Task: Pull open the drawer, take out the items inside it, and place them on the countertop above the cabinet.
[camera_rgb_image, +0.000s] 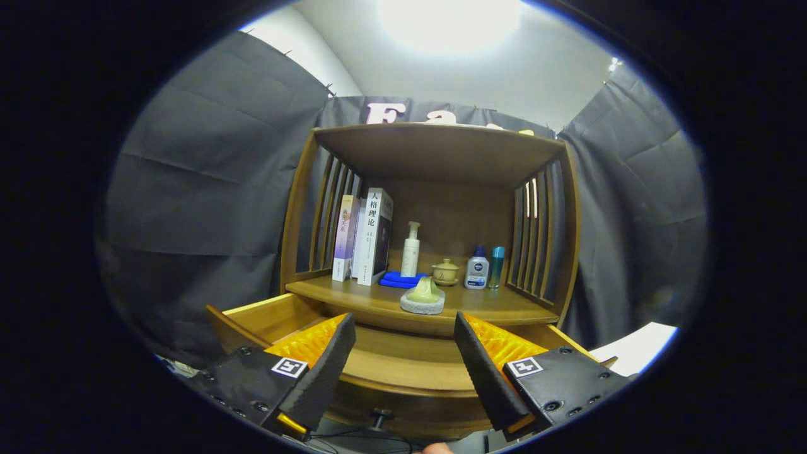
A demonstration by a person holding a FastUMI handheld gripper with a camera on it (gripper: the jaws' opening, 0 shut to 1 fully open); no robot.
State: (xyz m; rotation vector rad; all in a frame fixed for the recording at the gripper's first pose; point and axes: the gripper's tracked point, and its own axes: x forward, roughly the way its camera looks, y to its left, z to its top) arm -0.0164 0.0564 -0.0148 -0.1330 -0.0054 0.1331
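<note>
Standing with the drawer (403, 369) already pulled open, countertop (498, 308) holding several things.
I see my gripper (403, 372) with fingers spread wide, empty, above the drawer; I cannot tell what remains inside.

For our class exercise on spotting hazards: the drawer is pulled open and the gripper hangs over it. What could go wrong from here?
1. The countertop is crowded near its front edge: a pale green piece on a stone-like base sits there, so an item set down carelessly might knock it off.
2. The open gripper holds nothing, its fingers spread above the drawer; a descent too near the drawer's front wall could strike it.
</note>
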